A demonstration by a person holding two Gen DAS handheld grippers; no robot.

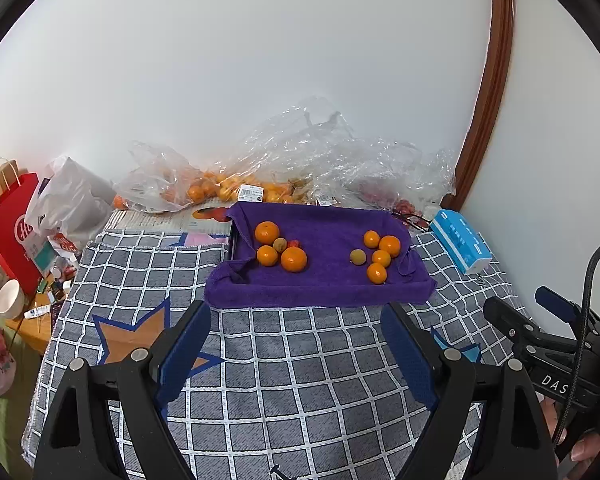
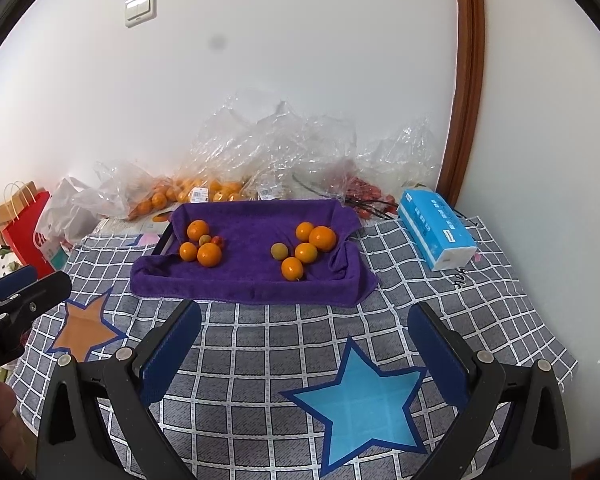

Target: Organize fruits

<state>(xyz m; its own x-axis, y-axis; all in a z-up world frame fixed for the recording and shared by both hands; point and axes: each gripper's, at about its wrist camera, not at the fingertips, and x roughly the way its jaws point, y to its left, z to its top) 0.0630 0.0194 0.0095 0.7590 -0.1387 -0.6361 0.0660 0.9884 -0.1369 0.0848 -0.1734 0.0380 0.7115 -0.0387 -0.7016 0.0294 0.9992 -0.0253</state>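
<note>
Two fruit clusters on purple towel-lined tray; left tool wide open, empty; right tool likewise.

Soft, fuzzy purple towel just ahead of the fingers. Woven checked cloth right under them. Crinkly, shiny clear plastic bags farther ahead. Smooth, shiny oranges. Glossy brown wooden trim.

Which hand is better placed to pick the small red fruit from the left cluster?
Probably left. The red fruit lies closer to the open left tool; the open right tool faces the tray's right half.
</note>
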